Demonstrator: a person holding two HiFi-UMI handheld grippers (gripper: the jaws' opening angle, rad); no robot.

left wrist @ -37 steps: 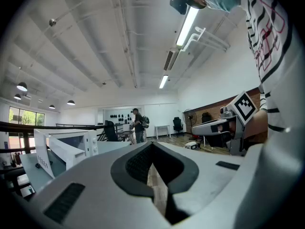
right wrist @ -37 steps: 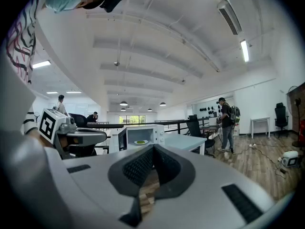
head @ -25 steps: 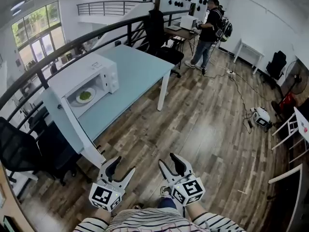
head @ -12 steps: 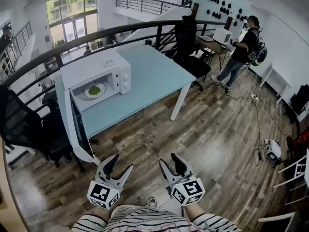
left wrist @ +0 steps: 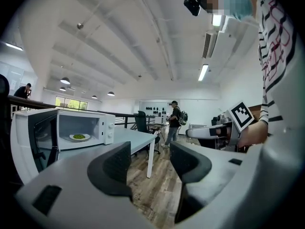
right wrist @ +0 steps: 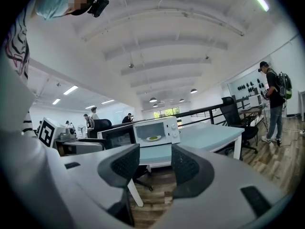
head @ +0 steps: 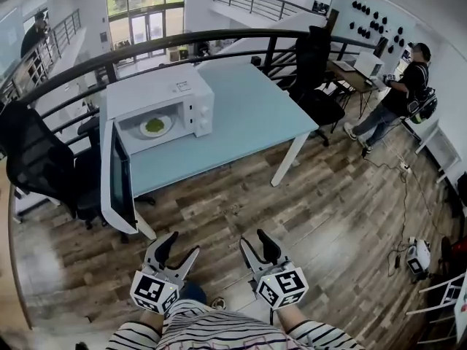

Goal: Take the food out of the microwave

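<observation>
As door (head: 119,175) gapes, green food (head: 154,125), white plate (head: 146,133)

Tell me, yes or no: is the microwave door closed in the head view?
No, the microwave door stands swung wide open, leaving the plate of green food inside exposed.

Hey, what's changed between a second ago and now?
The head view has swung toward the table, bringing the microwave nearer its middle. Nothing was grabbed or released. Unchanged: door open, plate of green food inside, left gripper and right gripper open and empty.
</observation>
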